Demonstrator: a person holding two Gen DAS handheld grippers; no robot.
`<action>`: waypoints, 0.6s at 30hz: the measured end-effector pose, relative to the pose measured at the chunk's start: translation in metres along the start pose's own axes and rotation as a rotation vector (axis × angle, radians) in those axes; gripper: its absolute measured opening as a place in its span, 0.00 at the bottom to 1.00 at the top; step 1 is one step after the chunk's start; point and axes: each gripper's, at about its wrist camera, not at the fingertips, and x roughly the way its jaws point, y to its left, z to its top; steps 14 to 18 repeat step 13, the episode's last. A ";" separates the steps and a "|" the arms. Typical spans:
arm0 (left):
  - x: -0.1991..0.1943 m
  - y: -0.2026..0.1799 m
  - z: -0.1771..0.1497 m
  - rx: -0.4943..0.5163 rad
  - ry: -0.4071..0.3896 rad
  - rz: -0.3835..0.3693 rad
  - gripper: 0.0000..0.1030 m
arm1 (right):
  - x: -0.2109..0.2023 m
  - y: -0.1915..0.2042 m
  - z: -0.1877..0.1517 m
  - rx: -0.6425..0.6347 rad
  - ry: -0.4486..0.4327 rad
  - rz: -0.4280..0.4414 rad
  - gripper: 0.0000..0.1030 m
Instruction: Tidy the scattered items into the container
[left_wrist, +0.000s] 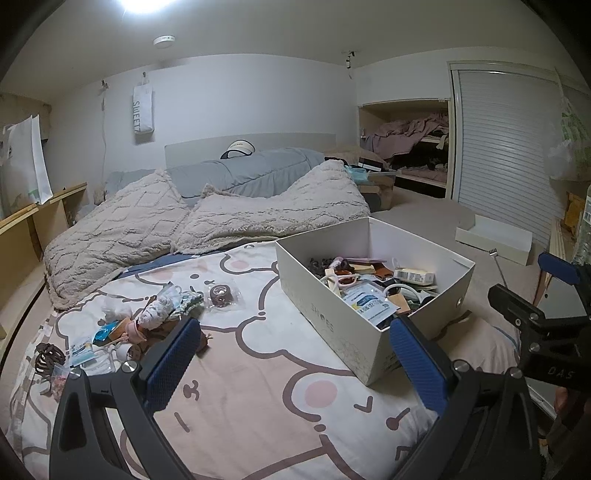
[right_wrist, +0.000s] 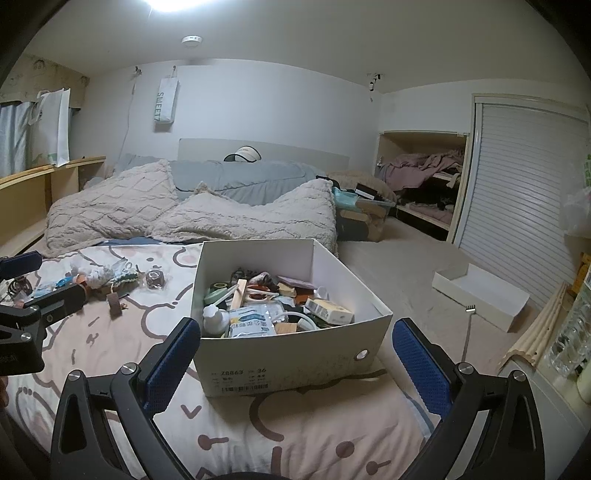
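A white shoebox stands on the cartoon-print bedspread, holding several small items: packets, a small carton, a white bottle. Left of it lie scattered items: a crumpled pile of wrappers and pouches, a bagged brown tape roll, a brown hair claw and flat packets. My left gripper hangs open and empty above the bedspread, between the pile and the box. My right gripper is open and empty, facing the shoebox's labelled end. Each gripper shows at the edge of the other's view.
Fluffy beige pillows and a grey duvet lie behind the box. On the carpet to the right rest the box lid and a back scratcher. Wooden shelves line the left wall. Bottles stand at the far right.
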 end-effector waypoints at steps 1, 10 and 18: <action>0.000 0.000 0.000 0.000 0.000 0.000 1.00 | 0.000 0.000 0.000 0.000 0.001 0.001 1.00; -0.001 -0.001 -0.004 -0.001 0.007 0.000 1.00 | 0.002 0.002 -0.002 -0.002 0.009 0.006 1.00; -0.001 -0.002 -0.005 0.001 0.008 -0.001 1.00 | 0.002 0.002 -0.002 -0.002 0.009 0.006 1.00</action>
